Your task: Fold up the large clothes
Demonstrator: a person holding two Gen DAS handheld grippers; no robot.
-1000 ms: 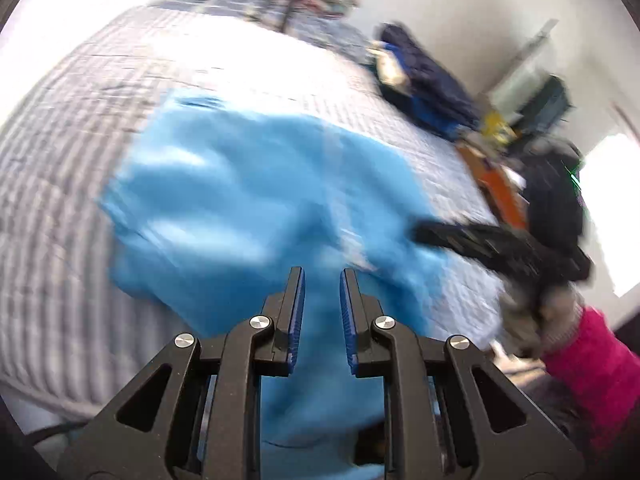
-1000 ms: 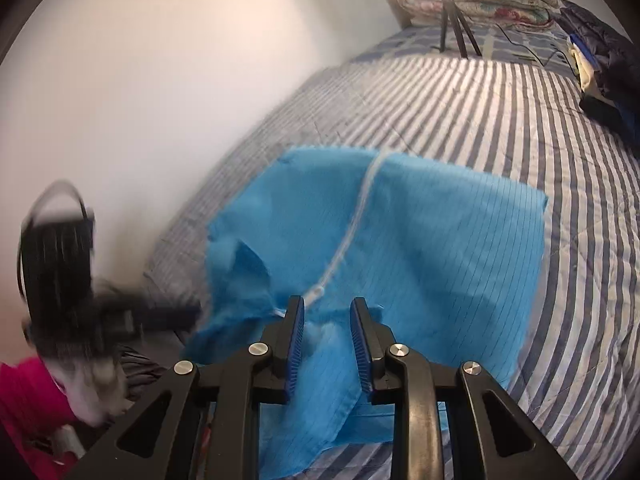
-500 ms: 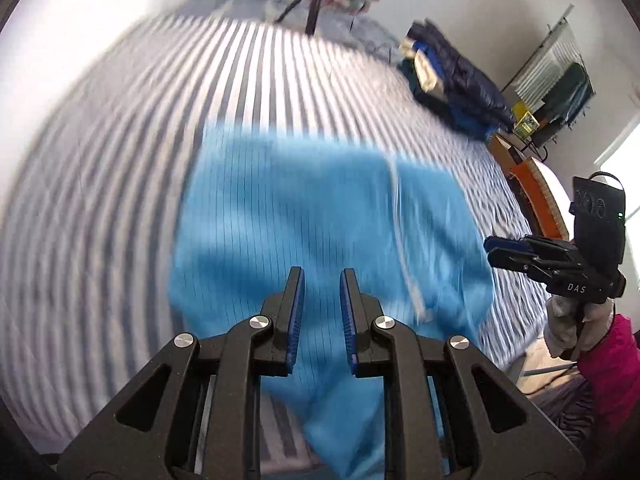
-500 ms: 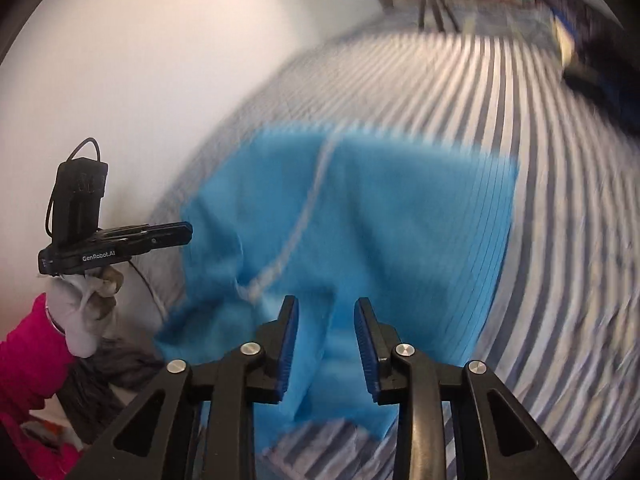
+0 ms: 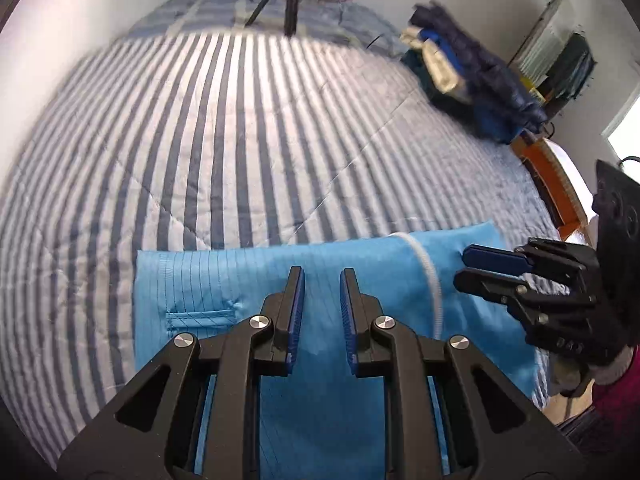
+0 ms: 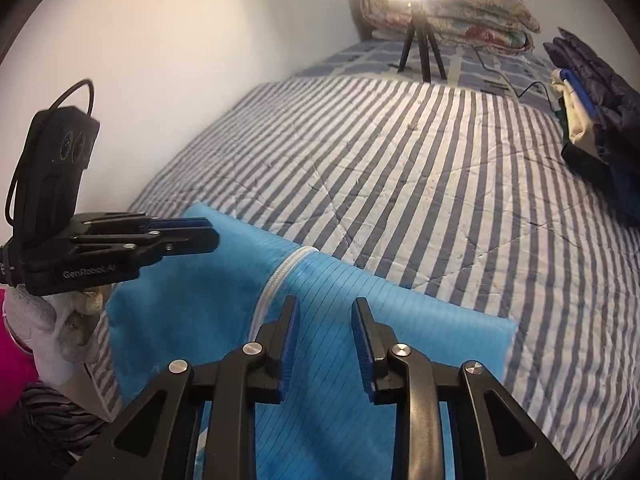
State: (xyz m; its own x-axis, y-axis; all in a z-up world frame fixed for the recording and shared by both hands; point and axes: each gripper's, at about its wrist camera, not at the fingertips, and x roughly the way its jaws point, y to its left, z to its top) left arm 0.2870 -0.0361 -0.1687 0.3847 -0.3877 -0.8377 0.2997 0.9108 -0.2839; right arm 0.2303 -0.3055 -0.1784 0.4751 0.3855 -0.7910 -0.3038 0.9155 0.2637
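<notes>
A bright blue garment (image 5: 224, 280) with thin dark lines and a white zip (image 5: 428, 272) lies flat at the near edge of the striped bedspread (image 5: 240, 140). My left gripper (image 5: 322, 276) hovers over its middle, jaws a little apart with nothing between them. My right gripper (image 5: 462, 266) is close on the right, over the garment's right part. In the right wrist view the right gripper (image 6: 325, 304) hangs over the garment (image 6: 420, 320) just right of the zip (image 6: 280, 276). Its jaws are closing on nothing. The left gripper (image 6: 208, 230) reaches in from the left.
A pile of dark clothes (image 6: 592, 120) sits on the bed's far right. A ring-light tripod (image 6: 420, 52) and folded quilts (image 6: 448, 12) stand at the head end. A white wall runs along the left. A gloved hand with a pink sleeve (image 6: 60, 320) holds the left gripper.
The garment was rumpled and partly hanging; now it lies smooth in a flat band at the bed's near edge. Both grippers have swung over it and now sit close side by side.
</notes>
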